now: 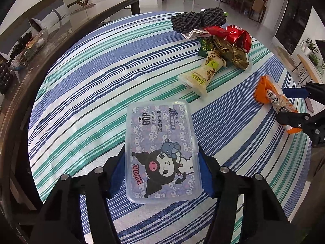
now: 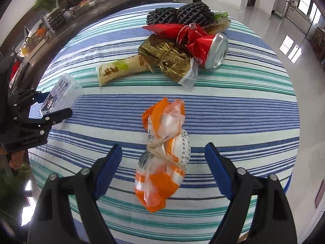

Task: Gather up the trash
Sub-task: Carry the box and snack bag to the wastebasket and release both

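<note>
A clear plastic floss-pick box (image 1: 160, 142) with a cartoon label sits between the blue pads of my left gripper (image 1: 161, 152), which press on its two long sides. The right wrist view shows that box (image 2: 65, 89) tilted in the left gripper (image 2: 52, 105). A knotted orange and clear plastic bag (image 2: 162, 162) lies on the striped cloth between the fingers of my right gripper (image 2: 163, 147); the pads stand apart from it on both sides. At the far side lies a pile: crushed red can (image 2: 215, 50), gold wrapper (image 2: 168, 59), cream wrapper (image 2: 119, 69), black foam net (image 2: 180, 13).
The round table wears a blue, green and white striped cloth (image 2: 243, 101). A dark wooden bench (image 1: 85, 26) curves along its left side, beside a glass-topped surface with clutter (image 1: 26, 46). Shiny floor (image 2: 294, 46) lies beyond the table's right edge.
</note>
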`<action>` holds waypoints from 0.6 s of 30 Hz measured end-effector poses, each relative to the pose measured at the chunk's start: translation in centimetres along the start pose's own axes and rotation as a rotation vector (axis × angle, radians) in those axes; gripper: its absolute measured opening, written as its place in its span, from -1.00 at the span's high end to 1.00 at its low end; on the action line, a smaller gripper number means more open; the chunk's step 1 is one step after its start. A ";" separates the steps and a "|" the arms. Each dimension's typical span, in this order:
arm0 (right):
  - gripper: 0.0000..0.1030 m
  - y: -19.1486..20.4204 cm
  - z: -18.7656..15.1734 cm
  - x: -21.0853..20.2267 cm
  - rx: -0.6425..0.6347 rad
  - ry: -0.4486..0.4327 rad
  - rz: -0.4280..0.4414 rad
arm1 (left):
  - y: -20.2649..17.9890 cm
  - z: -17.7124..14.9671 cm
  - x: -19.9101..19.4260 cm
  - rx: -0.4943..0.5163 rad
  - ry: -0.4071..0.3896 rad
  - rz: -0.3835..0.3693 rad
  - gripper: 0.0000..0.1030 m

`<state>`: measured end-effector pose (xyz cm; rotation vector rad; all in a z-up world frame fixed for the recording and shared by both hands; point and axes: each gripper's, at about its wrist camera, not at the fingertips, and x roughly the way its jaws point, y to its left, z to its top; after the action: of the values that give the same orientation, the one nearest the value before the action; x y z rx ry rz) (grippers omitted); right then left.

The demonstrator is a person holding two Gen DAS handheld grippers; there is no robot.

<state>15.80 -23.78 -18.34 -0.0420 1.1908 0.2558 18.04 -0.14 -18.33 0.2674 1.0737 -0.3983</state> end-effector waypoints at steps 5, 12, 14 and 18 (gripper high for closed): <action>0.06 0.0 -0.5 -1.2 0.003 -0.041 0.006 | -0.1 -0.7 -1.3 -0.017 -0.038 -0.018 -0.18; 0.06 -0.1 -2.8 -3.7 0.022 -0.124 0.043 | -2.1 -1.4 -3.5 -0.049 -0.089 -0.110 -0.18; 0.06 -0.7 -3.7 -4.1 0.038 -0.131 0.049 | -3.3 -1.3 -4.0 -0.049 -0.102 -0.142 -0.18; 0.06 -3.5 -4.9 -6.3 0.108 -0.184 0.047 | -6.0 -0.4 -4.7 -0.038 -0.114 -0.202 -0.18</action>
<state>9.88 -29.05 -14.76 0.1019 1.0220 0.2314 13.10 -4.51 -14.50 0.1009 0.9984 -0.5662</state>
